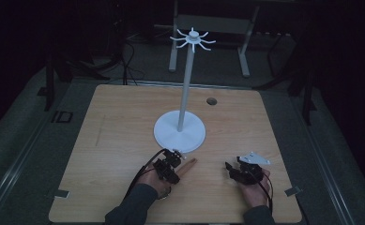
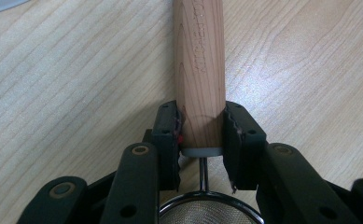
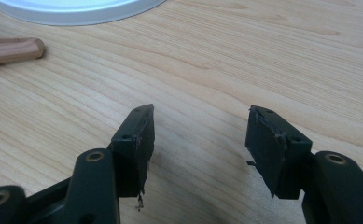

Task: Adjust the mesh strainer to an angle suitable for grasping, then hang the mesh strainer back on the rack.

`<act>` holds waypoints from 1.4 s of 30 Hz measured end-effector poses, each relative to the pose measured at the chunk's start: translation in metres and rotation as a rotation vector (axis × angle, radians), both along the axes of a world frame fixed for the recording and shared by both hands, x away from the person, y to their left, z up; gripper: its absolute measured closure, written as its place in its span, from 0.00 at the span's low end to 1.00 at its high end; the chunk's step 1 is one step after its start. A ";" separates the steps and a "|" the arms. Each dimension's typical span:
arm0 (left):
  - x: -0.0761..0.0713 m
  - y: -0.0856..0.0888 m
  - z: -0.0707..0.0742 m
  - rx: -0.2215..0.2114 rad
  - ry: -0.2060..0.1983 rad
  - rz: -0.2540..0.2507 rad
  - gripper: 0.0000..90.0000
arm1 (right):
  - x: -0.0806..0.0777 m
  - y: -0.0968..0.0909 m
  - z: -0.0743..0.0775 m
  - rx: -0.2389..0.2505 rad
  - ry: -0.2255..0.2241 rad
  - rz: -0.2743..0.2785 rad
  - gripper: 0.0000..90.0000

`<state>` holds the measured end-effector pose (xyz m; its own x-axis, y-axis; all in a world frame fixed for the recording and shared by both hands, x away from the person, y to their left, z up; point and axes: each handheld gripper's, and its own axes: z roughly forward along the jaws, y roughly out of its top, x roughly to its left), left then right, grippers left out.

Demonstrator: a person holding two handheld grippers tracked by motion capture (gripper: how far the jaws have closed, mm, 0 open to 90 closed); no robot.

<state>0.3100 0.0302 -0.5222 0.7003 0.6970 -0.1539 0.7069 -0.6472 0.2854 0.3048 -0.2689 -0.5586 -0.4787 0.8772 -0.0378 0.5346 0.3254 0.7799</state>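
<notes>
A wooden handle (image 2: 200, 70) with a grey collar and a wire stem runs back to a round metal mesh strainer (image 2: 209, 214) under the jaws. My left gripper (image 2: 200, 126) is shut on that handle near the collar, both pads pressed to its sides. From the high view the left gripper (image 1: 173, 161) lies low on the table, with the handle (image 1: 188, 165) pointing right, just in front of the white stand's base. My right gripper (image 1: 231, 168) rests to the right, jaws apart. In its own view the right gripper (image 3: 200, 126) holds nothing, and the handle's tip (image 3: 11, 50) lies far left.
A white stand (image 1: 180, 131) with a round base, a tall pole and a ring of hooks (image 1: 193, 39) at the top is at the centre of the wooden table (image 1: 114, 117). A small round hole (image 1: 211, 101) sits at the table's far side. The room around is dark.
</notes>
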 end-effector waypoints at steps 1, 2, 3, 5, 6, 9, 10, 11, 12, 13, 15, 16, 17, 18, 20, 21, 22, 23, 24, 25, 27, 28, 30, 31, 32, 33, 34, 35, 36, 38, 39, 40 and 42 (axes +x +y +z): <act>0.000 0.000 0.000 -0.001 0.002 0.000 0.77 | 0.000 0.000 0.000 0.001 0.000 -0.001 0.46; 0.000 0.000 0.000 -0.001 0.001 0.000 0.77 | 0.000 0.000 0.000 0.001 0.000 -0.001 0.46; 0.000 0.001 0.000 0.001 0.001 -0.002 0.77 | 0.000 0.000 0.000 0.002 -0.001 -0.001 0.46; 0.000 0.001 0.000 0.002 -0.001 -0.003 0.77 | 0.000 0.000 0.000 0.002 0.000 -0.001 0.46; 0.000 0.001 0.001 0.000 -0.003 -0.002 0.77 | 0.000 0.000 0.000 0.001 0.000 -0.001 0.46; 0.000 0.002 0.002 -0.011 -0.012 0.006 0.77 | 0.000 0.000 0.000 0.000 0.000 -0.003 0.46; 0.000 0.002 0.003 -0.015 -0.017 0.009 0.77 | 0.000 0.000 0.000 0.000 0.000 -0.003 0.46; 0.000 0.003 0.004 -0.017 -0.022 0.012 0.77 | 0.000 0.000 0.000 0.000 0.000 -0.004 0.46; 0.000 0.003 0.004 -0.021 -0.023 0.014 0.77 | 0.000 0.000 0.000 0.000 0.000 -0.005 0.46; 0.000 0.004 0.005 -0.027 -0.028 0.018 0.77 | 0.000 0.000 0.000 0.000 0.000 -0.005 0.46; 0.000 0.006 0.007 -0.030 -0.035 0.019 0.77 | 0.000 0.000 0.000 0.000 0.000 -0.006 0.46; 0.000 0.006 0.007 -0.036 -0.037 0.020 0.77 | 0.000 0.000 0.000 -0.001 0.000 -0.006 0.46; 0.000 0.007 0.008 -0.042 -0.042 0.025 0.77 | 0.000 0.000 0.000 -0.001 0.000 -0.006 0.46; 0.000 0.008 0.009 -0.045 -0.045 0.028 0.77 | 0.000 0.000 0.000 -0.001 0.001 -0.006 0.46; 0.000 0.009 0.011 -0.052 -0.054 0.033 0.77 | 0.000 0.000 0.000 0.000 0.001 -0.007 0.46; 0.000 0.010 0.011 -0.060 -0.060 0.036 0.77 | 0.000 0.000 0.000 0.000 0.000 -0.007 0.46; 0.000 0.010 0.012 -0.063 -0.065 0.037 0.77 | 0.000 0.000 0.000 0.000 -0.001 -0.007 0.46; 0.000 0.011 0.013 -0.068 -0.071 0.040 0.77 | 0.000 0.000 0.000 -0.001 -0.001 -0.007 0.46; 0.000 0.011 0.014 -0.072 -0.080 0.044 0.77 | 0.000 0.000 0.000 0.000 -0.001 -0.007 0.46; 0.000 0.012 0.015 -0.075 -0.086 0.044 0.77 | 0.000 0.000 0.000 0.000 -0.001 -0.008 0.46; 0.000 0.013 0.017 -0.084 -0.101 0.055 0.77 | 0.000 0.000 0.000 -0.001 -0.001 -0.008 0.46; -0.001 0.013 0.019 -0.086 -0.110 0.059 0.77 | 0.000 0.000 0.000 -0.001 -0.001 -0.008 0.46; -0.001 0.015 0.021 -0.099 -0.130 0.066 0.77 | 0.000 0.000 0.000 -0.002 -0.002 -0.009 0.46; -0.001 0.015 0.022 -0.104 -0.138 0.075 0.77 | 0.000 0.000 0.000 -0.002 -0.003 -0.009 0.46; -0.002 0.016 0.023 -0.111 -0.149 0.079 0.77 | 0.000 0.000 0.000 -0.002 -0.003 -0.009 0.46; -0.002 0.016 0.025 -0.117 -0.156 0.083 0.77 | 0.000 0.000 0.000 -0.001 -0.003 -0.010 0.46; -0.002 0.017 0.026 -0.125 -0.164 0.089 0.77 | 0.000 0.000 0.000 -0.001 -0.003 -0.010 0.46; -0.002 0.017 0.027 -0.132 -0.171 0.093 0.77 | 0.000 0.000 0.000 -0.001 -0.003 -0.011 0.46; -0.003 0.017 0.028 -0.140 -0.174 0.095 0.77 | 0.000 0.000 0.000 0.000 -0.003 -0.011 0.46; -0.003 0.018 0.030 -0.154 -0.194 0.105 0.77 | 0.000 0.000 0.000 0.002 -0.003 -0.013 0.46; -0.004 0.019 0.031 -0.162 -0.201 0.110 0.77 | 0.000 0.000 0.000 0.001 -0.003 -0.012 0.46; -0.004 0.019 0.032 -0.169 -0.210 0.117 0.77 | 0.000 0.000 0.000 0.001 -0.003 -0.012 0.46; -0.004 0.019 0.032 -0.169 -0.210 0.117 0.77 | 0.000 0.000 0.000 0.000 -0.004 -0.011 0.46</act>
<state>0.3059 0.0492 -0.4899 0.6458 0.7515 -0.1349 0.6878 -0.4958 0.5302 0.3050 -0.2690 -0.5586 -0.4686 0.8826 -0.0394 0.5351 0.3190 0.7822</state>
